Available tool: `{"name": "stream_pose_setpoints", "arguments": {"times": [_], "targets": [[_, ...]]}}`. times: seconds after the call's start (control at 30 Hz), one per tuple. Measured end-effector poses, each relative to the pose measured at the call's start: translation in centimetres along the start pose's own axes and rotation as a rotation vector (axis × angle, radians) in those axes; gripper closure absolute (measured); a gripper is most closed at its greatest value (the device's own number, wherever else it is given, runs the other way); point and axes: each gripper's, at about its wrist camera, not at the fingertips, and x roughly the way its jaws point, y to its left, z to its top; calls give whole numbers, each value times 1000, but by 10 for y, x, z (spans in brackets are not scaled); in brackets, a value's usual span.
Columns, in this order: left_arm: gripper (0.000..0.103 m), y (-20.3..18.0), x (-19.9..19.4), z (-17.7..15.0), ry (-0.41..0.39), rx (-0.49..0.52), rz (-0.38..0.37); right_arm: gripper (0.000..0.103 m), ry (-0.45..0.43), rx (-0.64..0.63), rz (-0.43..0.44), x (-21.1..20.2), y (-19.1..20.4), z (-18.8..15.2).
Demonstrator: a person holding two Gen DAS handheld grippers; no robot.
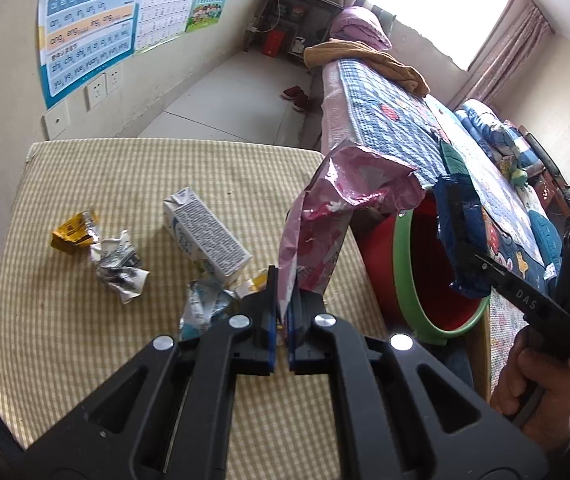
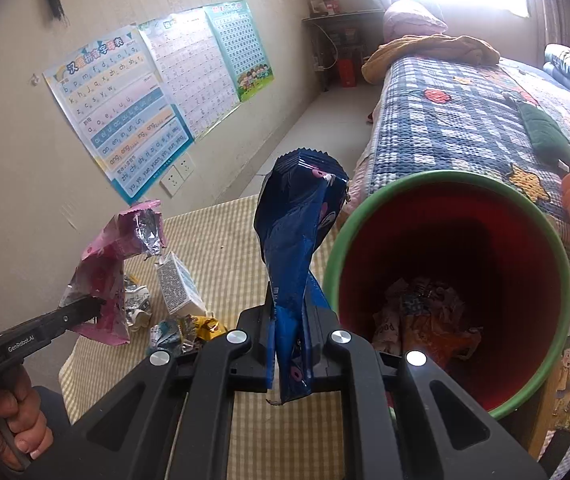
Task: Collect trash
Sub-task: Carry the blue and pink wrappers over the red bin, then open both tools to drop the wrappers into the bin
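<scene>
Pinching a crumpled pink foil snack wrapper (image 1: 327, 216) by its lower edge, the left hand-held gripper (image 1: 283, 300) has its jaws pressed together on the film. Wrapper shows a silver inner lining and a torn, flared top; its long axis runs roughly upright, tilting toward the bin, open end uppermost.

Right hand-held gripper (image 2: 291, 312), jaws clamped on a dark blue glossy snack bag (image 2: 297, 232). Bag is creased and twisted at mid-length, serrated seal at the top; long axis near vertical, a short tail hanging below the pads. It stands just beside the rim of the red plastic bin with a green rim (image 2: 557, 248), not over the opening as far as the right wrist view shows. Crumpled paper and wrappers lie at the bin's bottom.

Bench with yellow checked cloth (image 1: 85, 320) carries the rest: a white drink carton (image 1: 209, 236) lying on its side, a yellow and silver foil scrap (image 1: 75, 232), a crumpled black-and-white printed wrapper (image 1: 119, 268), a squashed pale blue wrapper (image 1: 203, 312) near the left jaws.
</scene>
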Motion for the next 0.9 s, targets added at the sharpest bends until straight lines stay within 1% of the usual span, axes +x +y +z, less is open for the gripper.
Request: {"name": "stream_pose_setpoints", "arguments": {"times": [0.2, 0.4, 0.67, 0.77, 0.8, 0.83, 0.87, 0.9], "targets": [[100, -58, 32, 11, 35, 82, -73, 93, -34, 64, -68, -16, -50, 1], [100, -108, 58, 17, 63, 145, -131, 93, -42, 117, -115, -26, -93, -5], [100, -152, 88, 21, 104, 197, -172, 92, -23, 152, -149, -27, -123, -16], [100, -161, 100, 21, 128, 204, -189, 90, -13, 159, -155, -26, -130, -19], [99, -164, 104, 21, 138, 202, -194, 88, -11, 161, -159, -26, -132, -20], [91, -165, 108, 22, 149, 198, -198, 80, -10, 163, -165, -25, -134, -21], [83, -165, 109, 22, 150, 191, -199, 74, -12, 165, -170, -26, -135, -22], [63, -163, 108, 22, 140, 182, -198, 62, -14, 167, -172, -26, -136, -23]]}}
